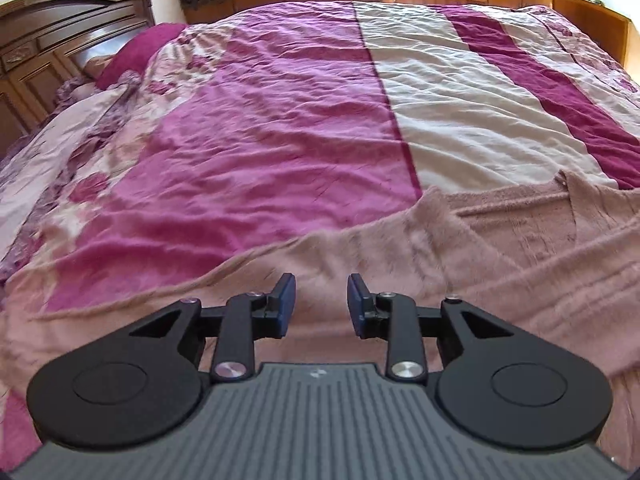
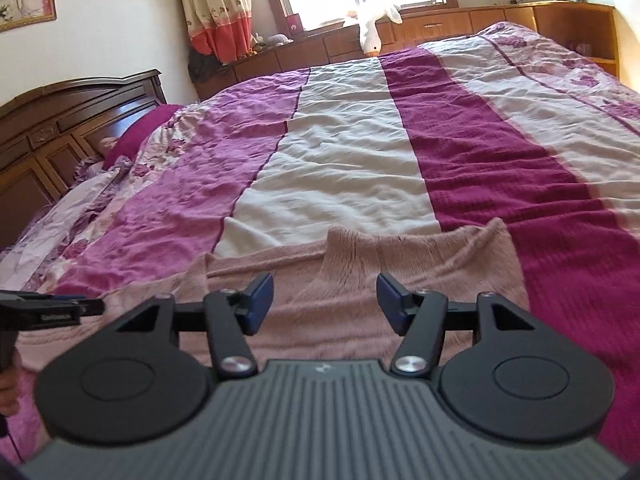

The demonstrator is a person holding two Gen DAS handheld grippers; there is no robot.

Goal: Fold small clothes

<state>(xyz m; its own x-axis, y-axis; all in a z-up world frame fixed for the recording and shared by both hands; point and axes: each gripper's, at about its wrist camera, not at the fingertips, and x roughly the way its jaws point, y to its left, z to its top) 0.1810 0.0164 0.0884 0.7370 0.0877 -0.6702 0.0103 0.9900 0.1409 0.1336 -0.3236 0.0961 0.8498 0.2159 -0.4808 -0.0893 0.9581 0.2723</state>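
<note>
Pink fuzzy sweater [image 2: 360, 280], spread flat on the striped bedspread [image 2: 352, 168] at its near edge: likely soft, light, limp, best pinched at hem or shoulder edges; left gripper [image 1: 321, 304] and right gripper [image 2: 326, 303] above it, both parted, empty.

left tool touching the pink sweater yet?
Cannot tell. In the left wrist view the open left tool sits over the pink sweater, holding nothing, but neither view shows contact or a gap plainly.
</note>
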